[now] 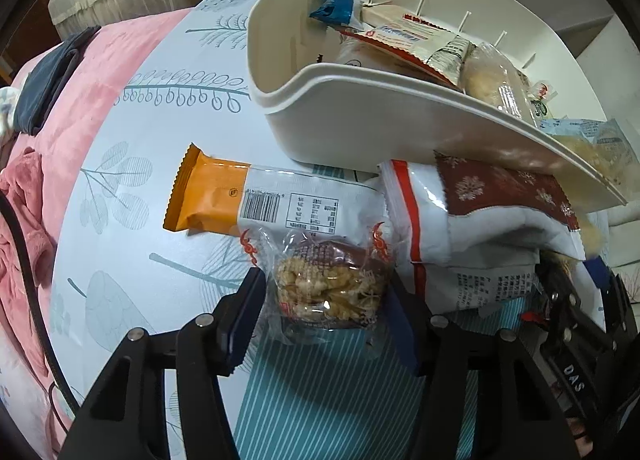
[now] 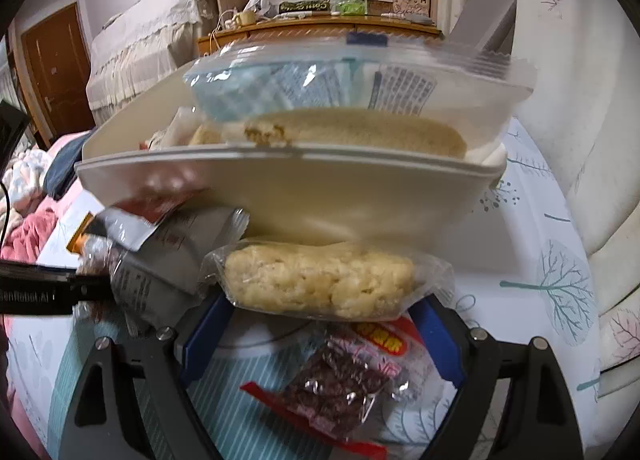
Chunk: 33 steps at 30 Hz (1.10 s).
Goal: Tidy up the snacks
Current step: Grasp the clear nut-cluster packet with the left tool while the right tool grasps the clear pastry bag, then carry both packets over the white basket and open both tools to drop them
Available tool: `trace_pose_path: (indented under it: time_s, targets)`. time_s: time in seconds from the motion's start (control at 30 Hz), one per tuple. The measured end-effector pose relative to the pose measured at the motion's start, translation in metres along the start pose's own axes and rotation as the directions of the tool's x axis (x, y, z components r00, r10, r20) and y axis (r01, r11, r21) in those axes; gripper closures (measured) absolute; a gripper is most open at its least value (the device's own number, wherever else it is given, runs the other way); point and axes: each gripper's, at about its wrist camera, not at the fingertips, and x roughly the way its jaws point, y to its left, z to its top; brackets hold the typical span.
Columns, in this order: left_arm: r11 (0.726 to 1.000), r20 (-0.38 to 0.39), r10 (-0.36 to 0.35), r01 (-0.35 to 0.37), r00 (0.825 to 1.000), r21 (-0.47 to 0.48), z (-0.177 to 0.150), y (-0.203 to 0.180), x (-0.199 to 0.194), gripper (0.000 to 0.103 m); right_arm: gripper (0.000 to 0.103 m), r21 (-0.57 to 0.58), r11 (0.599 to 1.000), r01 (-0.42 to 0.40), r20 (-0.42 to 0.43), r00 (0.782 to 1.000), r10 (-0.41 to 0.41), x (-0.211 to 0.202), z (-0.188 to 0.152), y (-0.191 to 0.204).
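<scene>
The left claw (image 1: 326,300) pinches a small clear-wrapped peanut brittle (image 1: 328,288) between its blue-padded fingers (image 1: 244,316), holding it above the surface (image 1: 172,100), which wears a pale cloth printed with leaves and trees. Just beyond the brittle lies an orange-and-white snack bar (image 1: 256,200), flat on the cloth, and beside it a white pouch with a dark red snowflake panel (image 1: 492,200) slips partly under the near wall of the white plastic bin (image 1: 380,116). The bin already carries several wrapped snacks, among them a blue-ended packet (image 1: 332,8) at its far end. The right claw (image 2: 320,300) grips a pale, crumbly rice cake in clear wrap (image 2: 320,280), held crosswise close against the bin's near wall (image 2: 320,196). Over the rim a clear bag with a long cream-coloured bun (image 2: 360,132) rests on top of the contents. Below the right claw, a clear packet of dark red dried fruit (image 2: 340,384) lies on the cloth.
</scene>
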Motion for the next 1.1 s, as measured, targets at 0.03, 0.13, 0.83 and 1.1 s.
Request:
trace_pose_path:
  time_s: [0.03, 0.13, 0.83, 1.1]
  targets:
    - [1.000, -0.001, -0.001, 0.001, 1.000, 0.001, -0.001, -0.002, -0.001, 0.047, 0.014, 0.001, 1.000, -0.001, 0.005, 1.000, 0.001, 0.001, 0.003, -0.001]
    - [1.000, -0.004, -0.003, 0.003, 1.000, 0.004, -0.002, -0.001, -0.004, 0.047, 0.015, 0.001, 1.000, -0.010, 0.016, 1.000, 0.010, 0.002, 0.005, -0.003]
    - [0.998, 0.010, -0.043, 0.043, 0.999, 0.050, -0.003, 0.029, -0.033, 0.048, 0.023, 0.040, 0.999, 0.032, 0.044, 0.998, -0.034, -0.027, -0.005, 0.018]
    - [0.994, 0.060, -0.047, 0.040, 0.997, 0.099, 0.010, 0.041, -0.067, 0.048, 0.023, 0.099, 0.994, 0.045, 0.060, 0.997, -0.051, -0.059, -0.003, 0.031]
